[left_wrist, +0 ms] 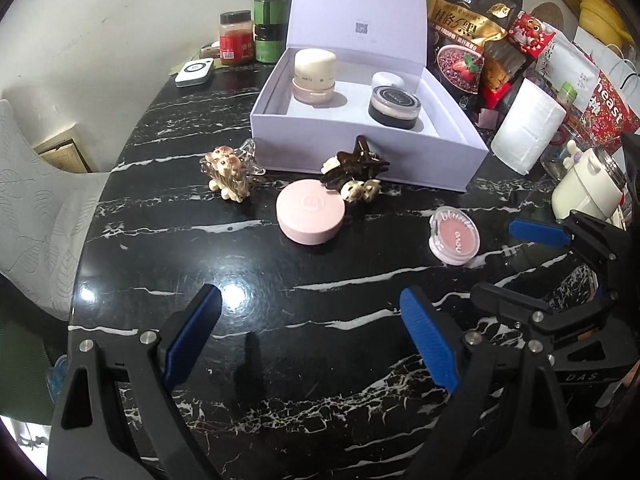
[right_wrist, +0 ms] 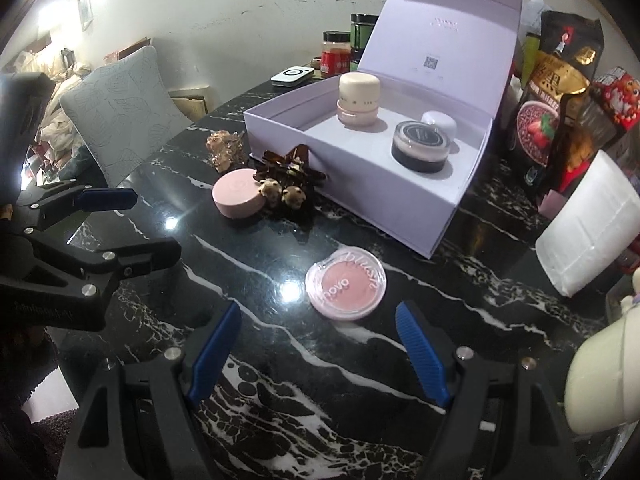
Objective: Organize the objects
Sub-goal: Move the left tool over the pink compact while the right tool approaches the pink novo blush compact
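Observation:
An open lilac box (left_wrist: 360,160) (right_wrist: 360,184) stands on the black marble table and holds a cream jar (left_wrist: 314,76) (right_wrist: 359,102), a black-lidded jar (left_wrist: 394,106) (right_wrist: 422,146) and a small white lid (right_wrist: 439,120). In front of it lie a pink round compact (left_wrist: 311,218) (right_wrist: 239,194), a brown hair claw (left_wrist: 356,166) (right_wrist: 292,168), a mushroom hair clip (left_wrist: 228,174) (right_wrist: 224,148) and a pink blush pot (left_wrist: 456,236) (right_wrist: 346,284). My left gripper (left_wrist: 312,328) is open and empty, short of the compact. My right gripper (right_wrist: 318,336) is open and empty, just short of the blush pot.
Snack bags (left_wrist: 472,40) (right_wrist: 560,92), a paper roll (left_wrist: 528,128) (right_wrist: 592,232), a cream mug (left_wrist: 584,188) (right_wrist: 604,376) crowd the right. Jars (left_wrist: 256,32) and a white device (left_wrist: 195,73) stand at the back. A grey chair (right_wrist: 120,112) is left of the table.

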A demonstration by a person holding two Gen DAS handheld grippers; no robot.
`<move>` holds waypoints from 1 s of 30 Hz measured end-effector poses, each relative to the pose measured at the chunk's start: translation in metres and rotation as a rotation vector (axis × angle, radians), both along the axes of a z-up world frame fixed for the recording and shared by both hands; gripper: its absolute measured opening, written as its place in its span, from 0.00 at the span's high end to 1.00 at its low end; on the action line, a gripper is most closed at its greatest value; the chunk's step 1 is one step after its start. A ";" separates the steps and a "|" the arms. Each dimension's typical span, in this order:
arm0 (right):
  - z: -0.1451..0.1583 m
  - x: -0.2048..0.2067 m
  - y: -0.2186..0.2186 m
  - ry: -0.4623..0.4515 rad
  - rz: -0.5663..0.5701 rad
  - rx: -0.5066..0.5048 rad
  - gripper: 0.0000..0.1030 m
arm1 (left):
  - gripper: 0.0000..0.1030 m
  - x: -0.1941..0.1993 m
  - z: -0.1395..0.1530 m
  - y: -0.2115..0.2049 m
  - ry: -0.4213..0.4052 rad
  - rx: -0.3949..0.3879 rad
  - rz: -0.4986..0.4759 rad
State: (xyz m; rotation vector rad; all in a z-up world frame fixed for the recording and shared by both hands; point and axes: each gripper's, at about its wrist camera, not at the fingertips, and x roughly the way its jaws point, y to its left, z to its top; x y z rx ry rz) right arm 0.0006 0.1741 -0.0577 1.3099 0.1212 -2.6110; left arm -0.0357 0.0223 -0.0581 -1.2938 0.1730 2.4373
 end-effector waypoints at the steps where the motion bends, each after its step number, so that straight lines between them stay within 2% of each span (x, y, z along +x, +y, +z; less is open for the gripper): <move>1: -0.001 -0.001 0.000 0.000 0.000 -0.002 0.22 | 0.12 0.000 -0.001 0.001 0.000 -0.001 -0.001; 15: -0.022 -0.011 0.012 -0.017 -0.064 -0.025 0.22 | 0.13 -0.026 -0.019 0.008 -0.032 0.026 -0.011; 26: -0.026 -0.030 0.013 -0.020 -0.054 -0.030 0.22 | 0.25 -0.046 -0.021 0.021 -0.026 0.016 -0.052; 30: -0.027 -0.036 0.014 -0.024 -0.057 -0.032 0.27 | 0.28 -0.053 -0.021 0.025 -0.022 0.012 -0.068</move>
